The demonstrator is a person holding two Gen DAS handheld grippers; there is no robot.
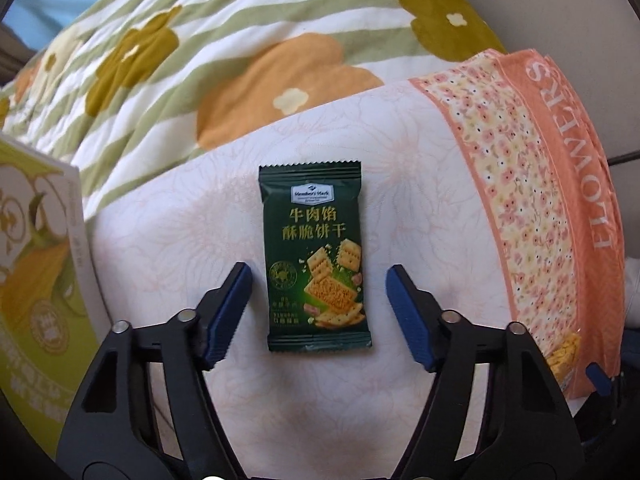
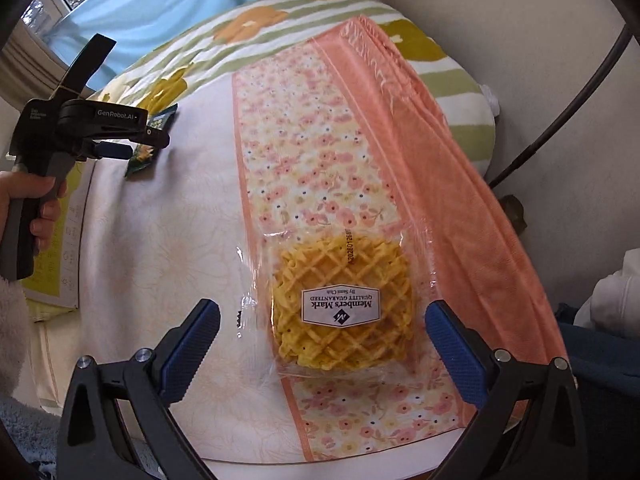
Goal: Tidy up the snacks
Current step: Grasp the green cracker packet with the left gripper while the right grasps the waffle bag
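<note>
Green cracker packet (image 1: 317, 258) flat on white floral box top, between left gripper (image 1: 319, 312) pads, jaws apart, not touching. Waffle snack bag (image 2: 340, 300) on pink flowered band, between right gripper (image 2: 322, 350) pads, jaws wide, no contact.

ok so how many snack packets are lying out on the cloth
2. The dark green cracker packet lies on the white part, between the left fingers. The clear waffle packet lies on the floral band, between the right fingers. More may be hidden.

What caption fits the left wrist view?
Left tongs open astride a dark green cracker packet lying flat on a white floral sheet.
</note>
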